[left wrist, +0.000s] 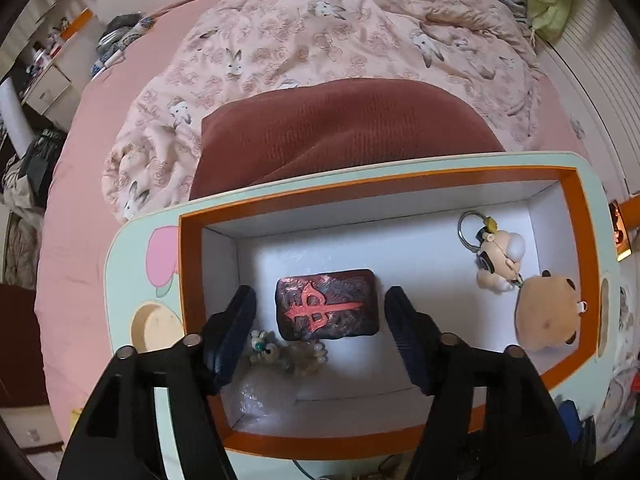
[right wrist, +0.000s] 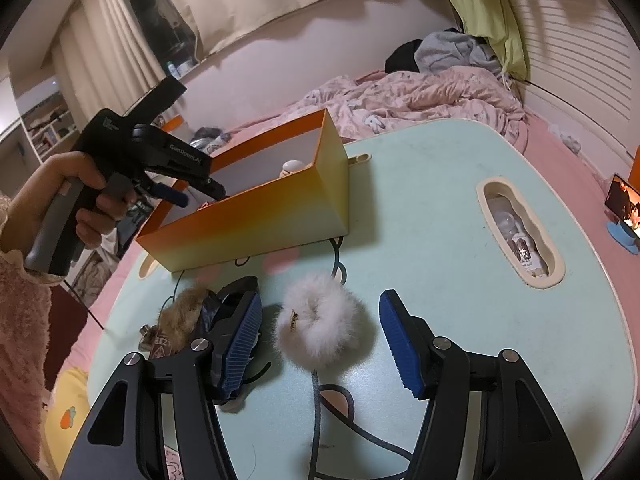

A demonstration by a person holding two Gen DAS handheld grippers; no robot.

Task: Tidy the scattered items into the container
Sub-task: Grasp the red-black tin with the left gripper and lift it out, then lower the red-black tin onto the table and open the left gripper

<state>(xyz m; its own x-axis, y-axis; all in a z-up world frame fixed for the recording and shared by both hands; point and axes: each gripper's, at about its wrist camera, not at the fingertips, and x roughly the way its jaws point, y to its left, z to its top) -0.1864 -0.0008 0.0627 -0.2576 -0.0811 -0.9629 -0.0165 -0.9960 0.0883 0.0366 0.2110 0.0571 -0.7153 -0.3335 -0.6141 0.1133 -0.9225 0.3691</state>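
A bed with a pink sheet (left wrist: 76, 184) fills the room, a crumpled rabbit-print quilt (left wrist: 320, 36) lying at its far end. A mint lap table (right wrist: 420, 184) stands on it. Pale curtains (right wrist: 100, 60) hang far left by shelves (right wrist: 44, 132). A slatted white wall (right wrist: 572, 52) runs along the right, with clothes (right wrist: 452, 50) heaped beside it.

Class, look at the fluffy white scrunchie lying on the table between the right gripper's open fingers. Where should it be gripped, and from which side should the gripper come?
Grip the white scrunchie across its whole soft ring, coming down from above. It lies flat on the table, already centred between the open fingers of the right gripper. The fur should compress, so closing across the ring is likely enough. Keep clear of the small gold charm.
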